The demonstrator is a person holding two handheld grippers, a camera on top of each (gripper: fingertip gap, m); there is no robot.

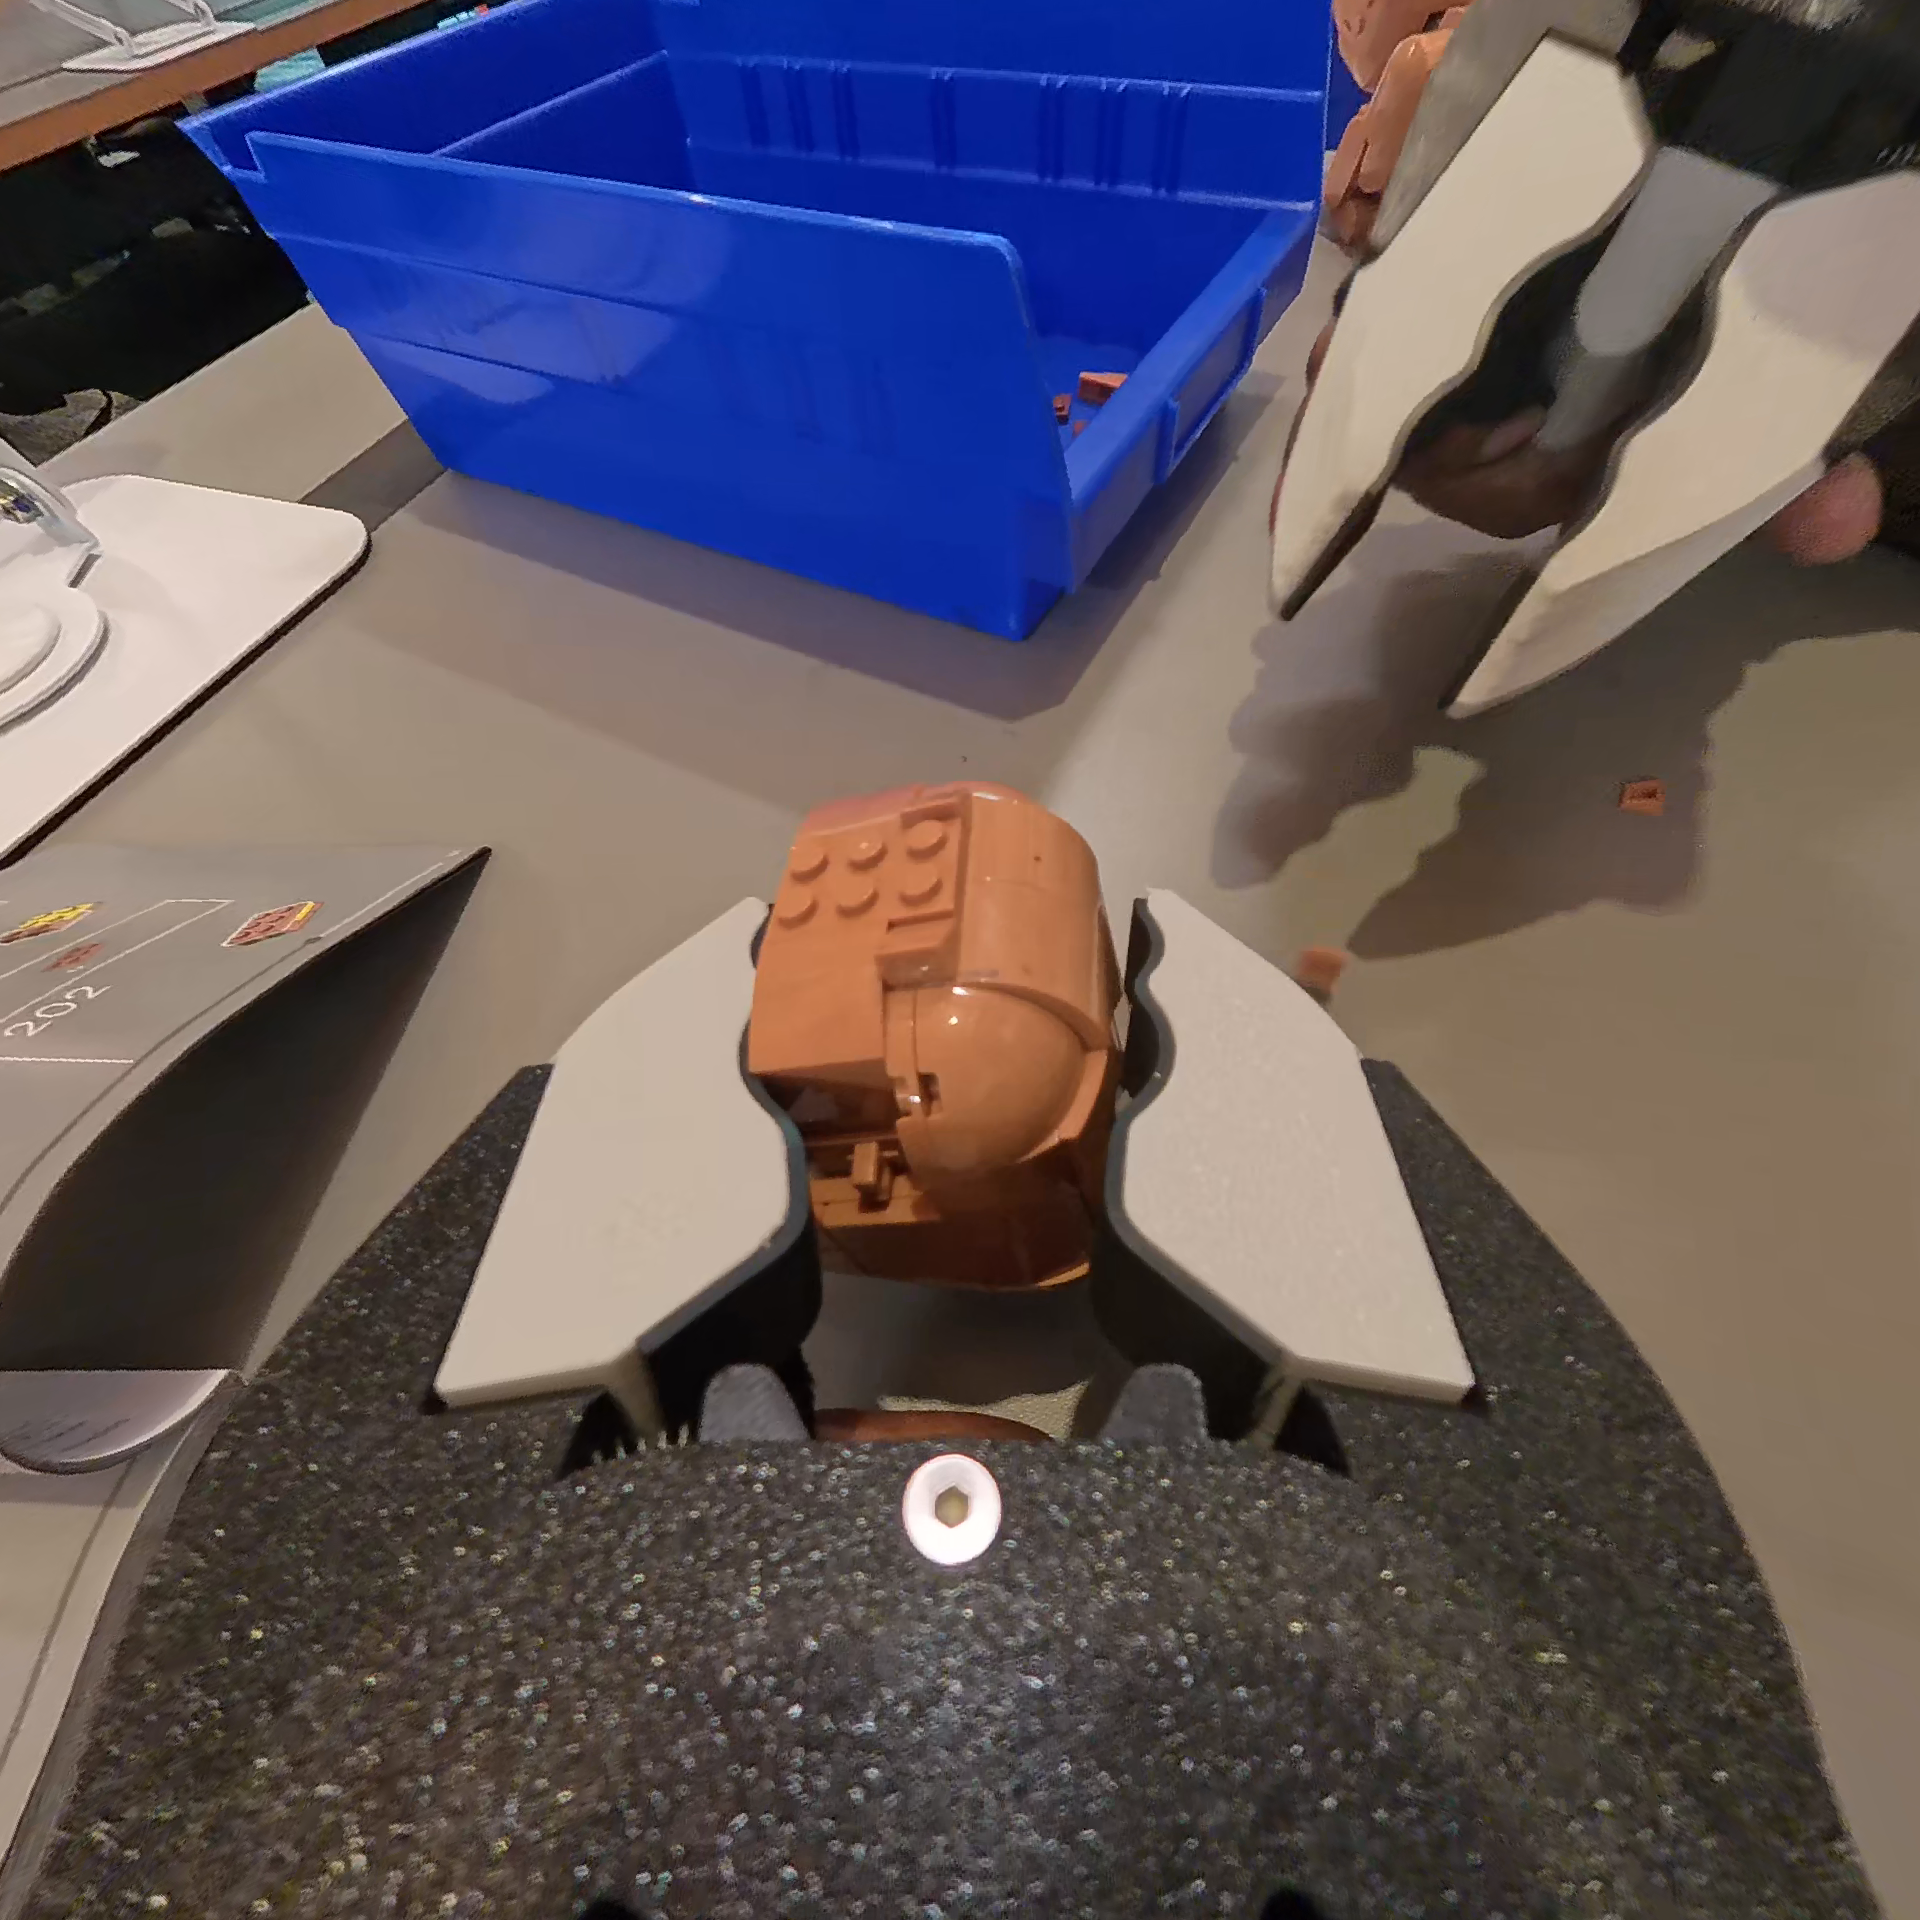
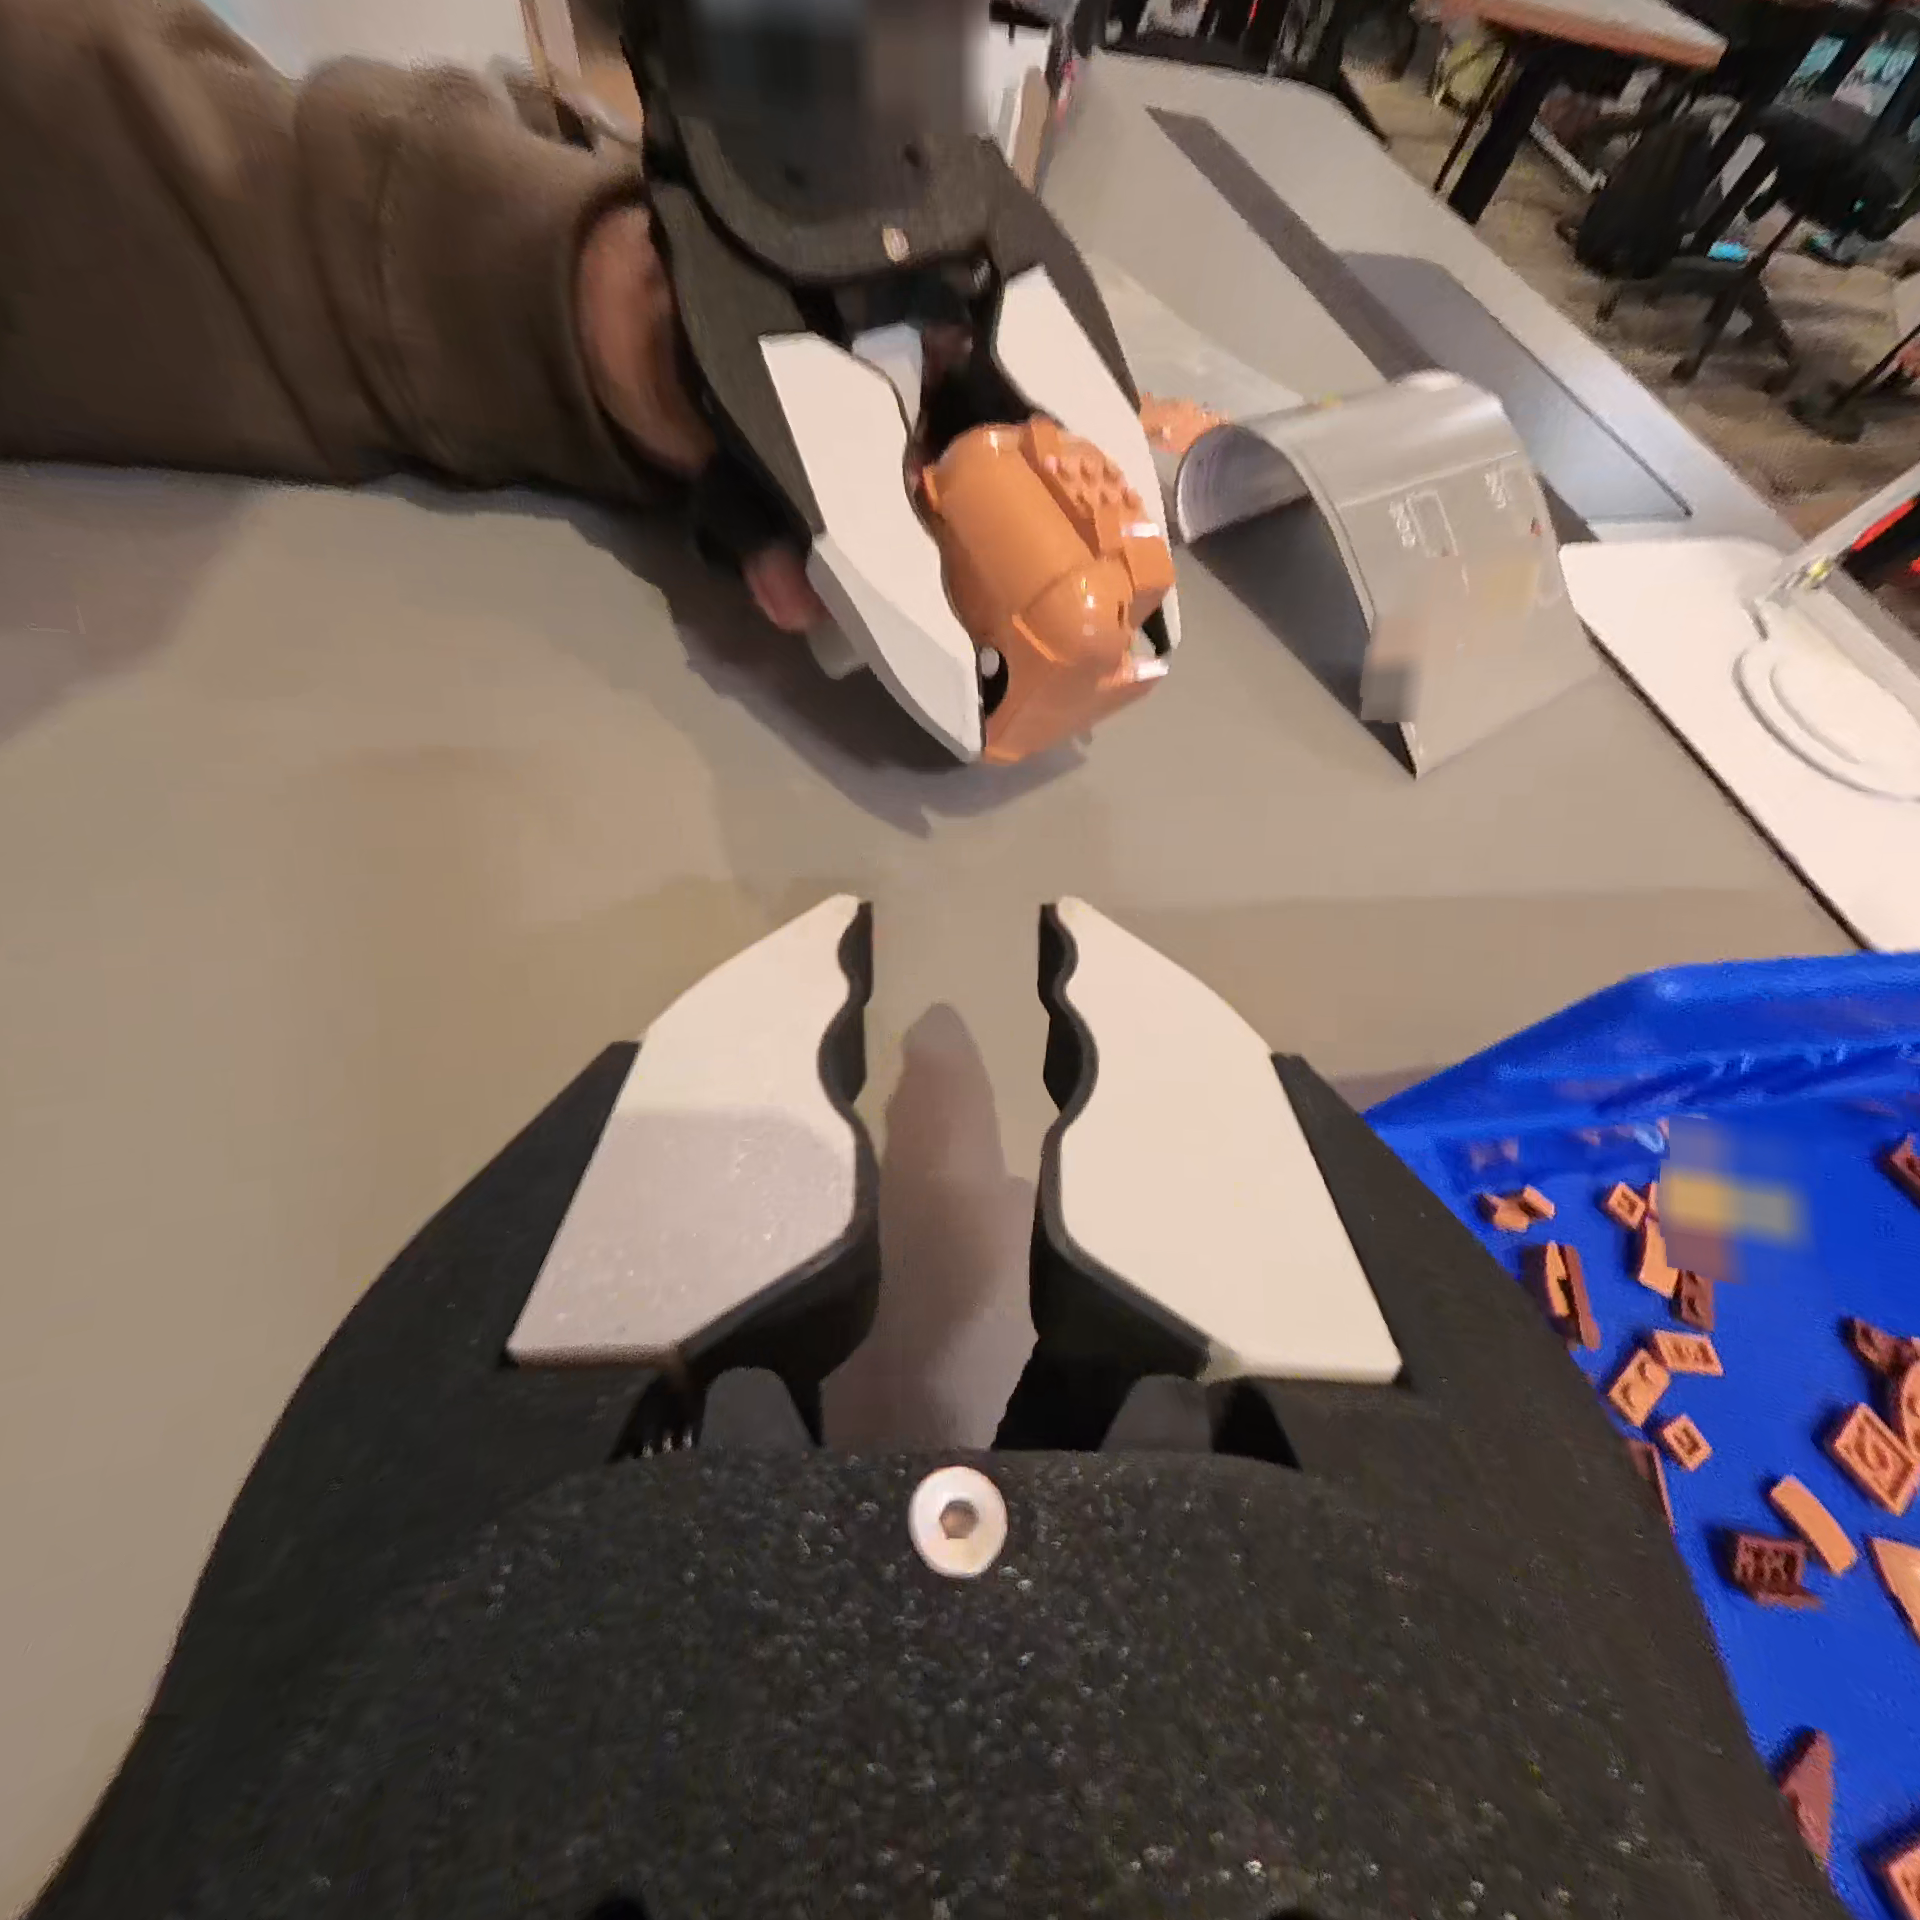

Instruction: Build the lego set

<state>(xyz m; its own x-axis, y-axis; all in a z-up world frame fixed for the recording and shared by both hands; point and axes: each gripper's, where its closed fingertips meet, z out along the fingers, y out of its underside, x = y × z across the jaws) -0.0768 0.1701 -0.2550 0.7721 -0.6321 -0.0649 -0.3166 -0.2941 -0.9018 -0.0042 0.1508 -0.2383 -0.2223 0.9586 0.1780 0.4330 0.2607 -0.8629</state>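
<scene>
Left wrist view, left to right:

- White mat (image 1: 187, 582), far left edge, rounded corner, flat on the grey table (image 1: 1558, 1195).
- Instruction booklet (image 1: 249, 1039), pages arched, lower left, just beside the left gripper's body.
- Blue bin (image 1: 675, 343), upper centre, with a divider wall; a few small brown pieces show in its near right corner. Open table lies between its front wall and the model.
- Left gripper (image 1: 940, 925), centre: fingers clenched on the brown lego model (image 1: 935, 1018), a rounded block with a studded patch on top, gripped on both flanks.
- Loose brown piece (image 1: 1322, 964), just beside the right finger; another loose brown tile (image 1: 1642, 796) farther right in shadow.
- Right gripper (image 1: 1371, 655), upper right, blurred, tips pointing down above the table, fingers apart with nothing between them. Bare table fills the lower right.

Right wrist view, left to right:

- A sleeve (image 2: 260, 270), upper left, resting along the table edge.
- The held model (image 2: 1049, 592), upper centre, booklet beyond it.
- Right gripper (image 2: 956, 914), released, a clear gap between its wavy inner edges, bare table ahead.
- Bin interior, lower right, strewn with brown pieces (image 2: 1662, 1382).
</scene>
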